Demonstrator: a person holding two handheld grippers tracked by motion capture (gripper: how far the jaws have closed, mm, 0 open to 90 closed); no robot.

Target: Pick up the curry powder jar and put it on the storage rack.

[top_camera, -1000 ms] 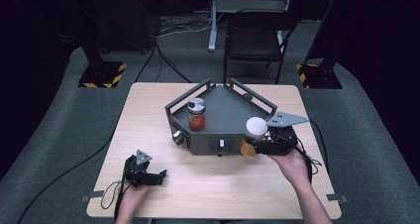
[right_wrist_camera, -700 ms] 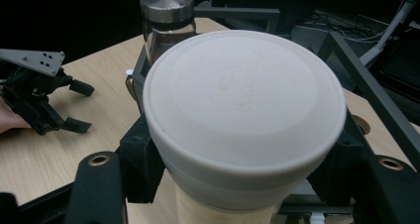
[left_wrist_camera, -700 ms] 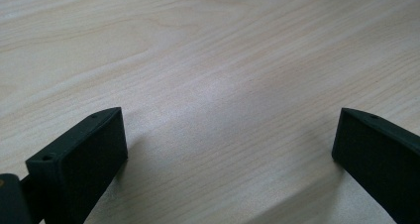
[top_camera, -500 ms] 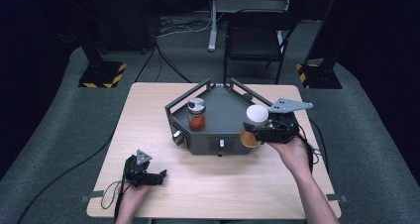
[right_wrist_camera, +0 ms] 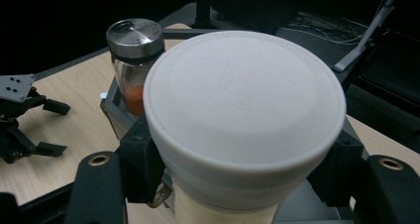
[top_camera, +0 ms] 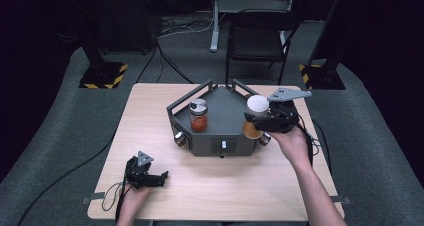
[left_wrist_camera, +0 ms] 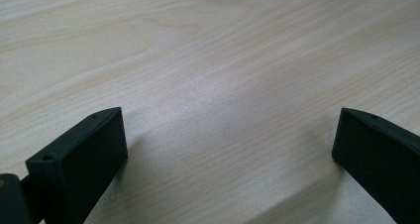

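Item: white-lidded jar [top_camera: 258,106], pale body, amber contents; held at the right front edge of the grey tray [top_camera: 222,117], raised above its floor.

Right tongs [top_camera: 256,120]: clamped on the jar just under its lid, one black jaw on each side in the right gripper view.

Left tongs [top_camera: 159,178]: jaws wide apart, holding nothing, resting on the bench [top_camera: 150,116] near its front left corner.

Also in tray: red-filled jar [top_camera: 198,115] with metal cap, standing upright left of centre, well apart from the held jar.

Handling note: judged to be a placing step into the tray. Keep the jar upright, clear the tray's raised rim, lower until the base sits flat, then part the jaws. Leave room from the red-filled jar.
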